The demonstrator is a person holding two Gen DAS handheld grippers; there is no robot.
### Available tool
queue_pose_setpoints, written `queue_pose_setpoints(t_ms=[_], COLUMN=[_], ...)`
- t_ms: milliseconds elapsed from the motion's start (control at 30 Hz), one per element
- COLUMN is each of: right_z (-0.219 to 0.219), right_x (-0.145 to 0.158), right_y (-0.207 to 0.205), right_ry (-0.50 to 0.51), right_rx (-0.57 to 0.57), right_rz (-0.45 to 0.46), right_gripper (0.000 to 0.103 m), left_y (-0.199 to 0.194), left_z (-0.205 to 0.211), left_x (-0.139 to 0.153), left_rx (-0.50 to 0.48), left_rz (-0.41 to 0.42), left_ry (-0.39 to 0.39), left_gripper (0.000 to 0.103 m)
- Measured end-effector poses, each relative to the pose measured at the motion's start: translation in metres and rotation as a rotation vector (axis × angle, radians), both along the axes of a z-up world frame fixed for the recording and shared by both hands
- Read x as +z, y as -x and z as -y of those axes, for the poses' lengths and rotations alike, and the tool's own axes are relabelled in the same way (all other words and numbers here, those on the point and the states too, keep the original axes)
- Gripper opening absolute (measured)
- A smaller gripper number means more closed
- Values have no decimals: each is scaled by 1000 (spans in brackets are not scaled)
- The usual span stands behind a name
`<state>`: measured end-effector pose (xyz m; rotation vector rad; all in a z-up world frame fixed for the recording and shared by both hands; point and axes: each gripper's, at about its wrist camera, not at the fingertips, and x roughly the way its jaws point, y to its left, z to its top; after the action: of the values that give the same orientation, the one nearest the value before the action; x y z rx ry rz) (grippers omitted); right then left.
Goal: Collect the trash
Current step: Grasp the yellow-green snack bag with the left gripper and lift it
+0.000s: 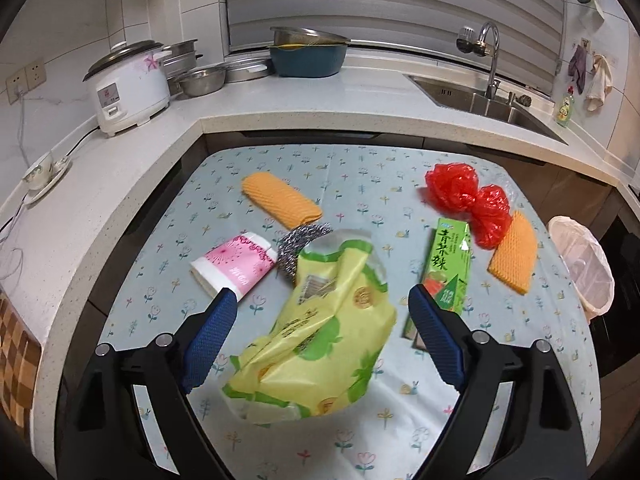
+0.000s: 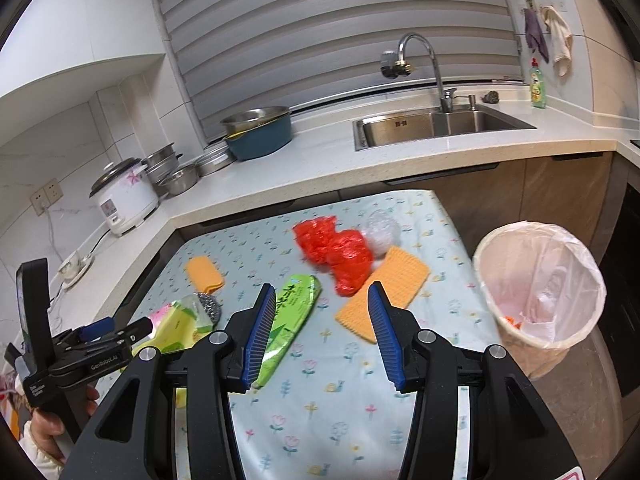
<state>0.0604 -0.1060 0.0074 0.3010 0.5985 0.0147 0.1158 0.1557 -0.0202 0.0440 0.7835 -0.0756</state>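
Note:
A crumpled yellow-green plastic bag (image 1: 320,332) lies on the flowered tablecloth (image 1: 360,440). My left gripper (image 1: 322,292) hovers over it, open wide, with its blue pads clear of the bag on both sides. A green carton (image 1: 448,268) lies just right of that bag. My right gripper (image 2: 322,287) is open with nothing between its fingers; the green carton (image 2: 292,316) lies under its left finger and an orange foam net (image 2: 384,292) by its right one. Red plastic bags (image 2: 336,248) lie beyond. The lined bin (image 2: 540,296) stands off the table's right edge.
A pink tissue pack (image 1: 232,264), a steel scourer (image 1: 296,246) and a second orange foam net (image 1: 280,200) lie at the left. A clear plastic wad (image 2: 382,230) sits behind the red bags. The counter holds a rice cooker (image 1: 128,84), pots and a sink (image 2: 436,124).

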Motion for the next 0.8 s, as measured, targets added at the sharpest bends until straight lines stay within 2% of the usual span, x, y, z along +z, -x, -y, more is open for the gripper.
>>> queue_pose_setpoints(t_ms=[233,367,433,533,600,633,700,733,800], right_z=[-38,-55,-61,-69,-73,-75,-77,-78,-79], right_x=[-8,-13,-15,-17,-19,-20,-21,-22,-22], right_y=[-13,-18,-20,-22,-23,-25,-26,-27,-29], right_ry=[7,13,21,28,32,35,41,44,45], right_rx=[44,61,67,74,76,78,78,77,73], right_rz=[-18,-33,-39,-51,-58,-61,-66,-69,-72], right_gripper=[47,47,47,47,47,47,47,47,47], left_y=[-1,-5,-6,-8,-8,-9,-8,-7,-6], left_z=[-25,-37,-40,-42,-42,-42,-40,-39,-37], left_x=[-27,-41,-46,-52,-53,-54,-51,-48,-39], left_rx=[-9,-7,-12,-26,-37,-43,-59,-68,-80], left_rz=[-56,-86,-98,-120,-131,-137,-137,-132,-111], left_ry=[-38,-20,-10,5,23,30,49,59,75], left_gripper=[86,85,81,66,45,39,13,9,6])
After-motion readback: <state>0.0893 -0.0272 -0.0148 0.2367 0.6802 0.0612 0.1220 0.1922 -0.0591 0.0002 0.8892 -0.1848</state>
